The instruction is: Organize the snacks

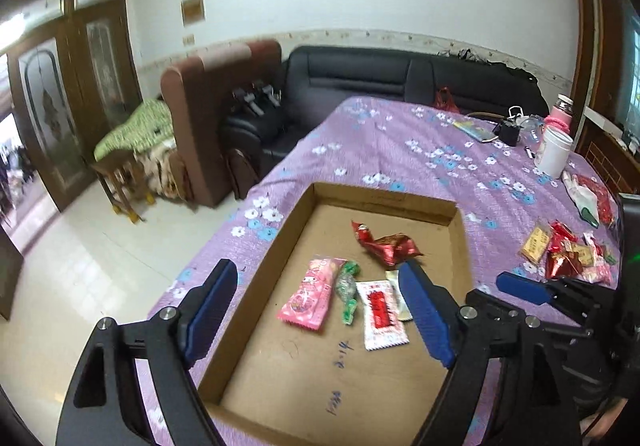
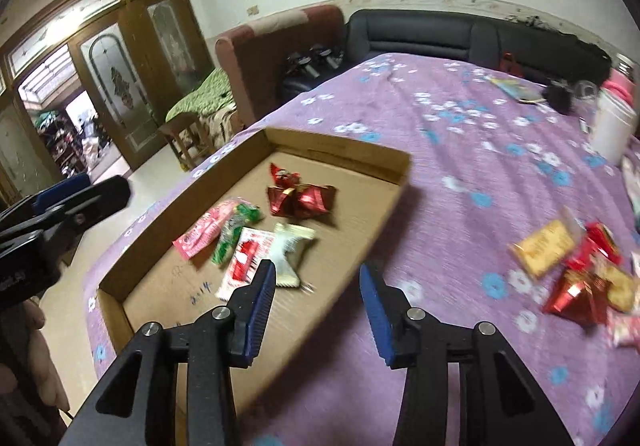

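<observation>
Both the left claw [image 1: 320, 306] and the right claw [image 2: 318, 300] hang spread and empty over the cardboard tray [image 1: 384, 196] holding six wrapped snacks [image 1: 386, 246]; more snacks [image 2: 576, 270] lie right on the table [image 1: 400, 142].

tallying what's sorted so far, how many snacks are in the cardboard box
6 in the cardboard box: red foil pair, pink packet, green candy, red-and-white sachet, white packet. Others may be hidden.

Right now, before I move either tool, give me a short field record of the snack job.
tray: cardboard tray on purple floral cloth
in tray: pink packet, green candy, red-and-white sachet, red foil snacks, white packet
still loose: snack pile on the cloth, right of the tray
left tool: open, empty
right tool: open, empty
</observation>
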